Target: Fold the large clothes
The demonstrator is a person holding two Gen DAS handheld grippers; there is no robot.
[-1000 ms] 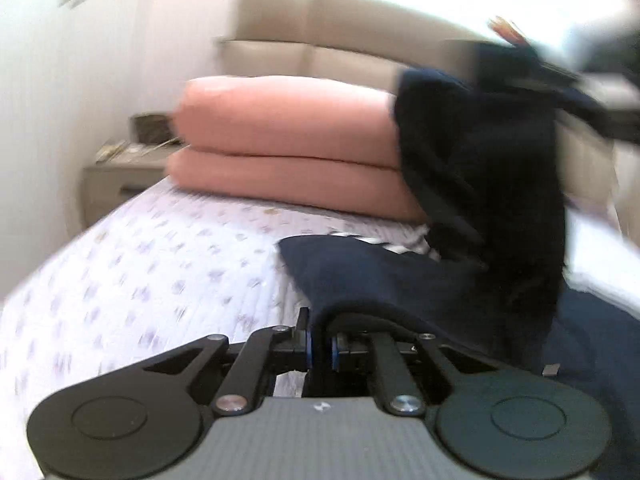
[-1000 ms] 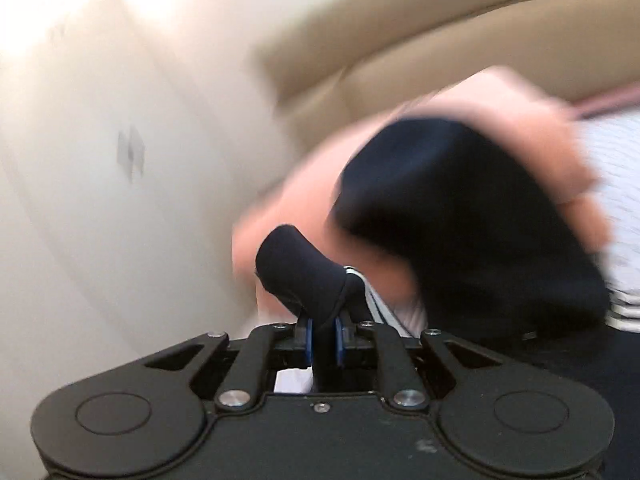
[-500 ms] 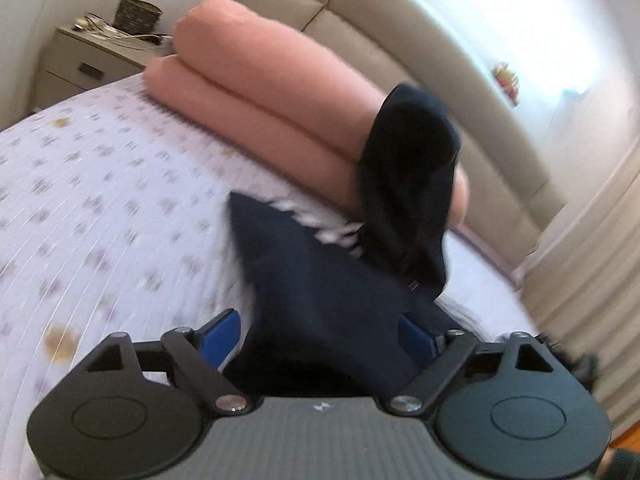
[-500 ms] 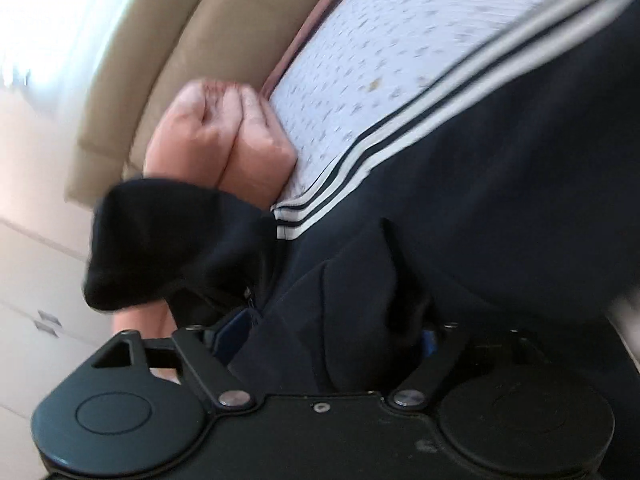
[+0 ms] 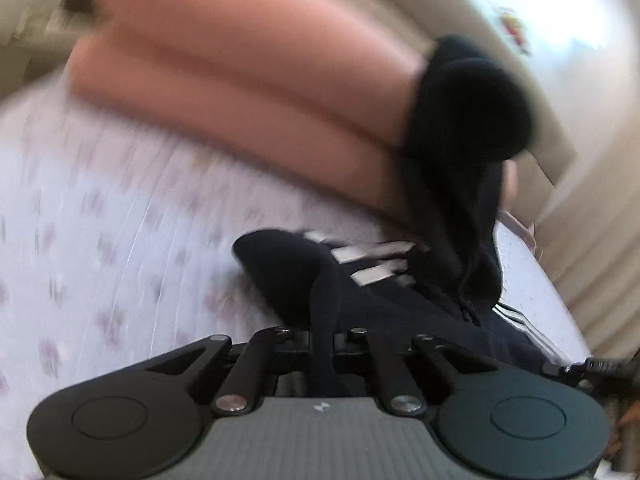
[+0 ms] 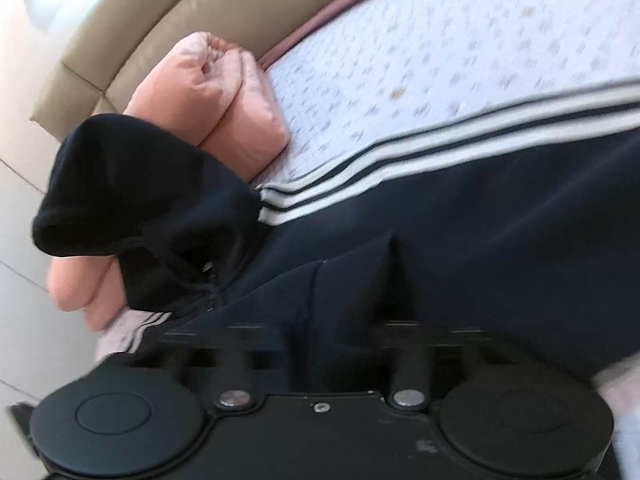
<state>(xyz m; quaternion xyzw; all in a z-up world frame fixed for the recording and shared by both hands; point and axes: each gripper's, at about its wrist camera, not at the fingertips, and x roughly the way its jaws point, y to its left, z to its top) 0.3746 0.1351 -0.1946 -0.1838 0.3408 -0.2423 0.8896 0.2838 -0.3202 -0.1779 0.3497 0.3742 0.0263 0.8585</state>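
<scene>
No readable text, number or brand name shows in either view. The one mark is a small pale emblem (image 5: 321, 407) on the grey housing of the left gripper (image 5: 322, 340), too small and soft to read as letters. The navy hoodie (image 6: 460, 248) carries only white stripes.

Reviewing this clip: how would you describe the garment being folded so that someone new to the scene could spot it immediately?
On the floral-print bed, in front of the rolled pink duvet at the beige headboard, lies a navy hoodie. Its hood rests against the duvet. Three white sleeve stripes make it the only dark, striped item on the bed.
</scene>
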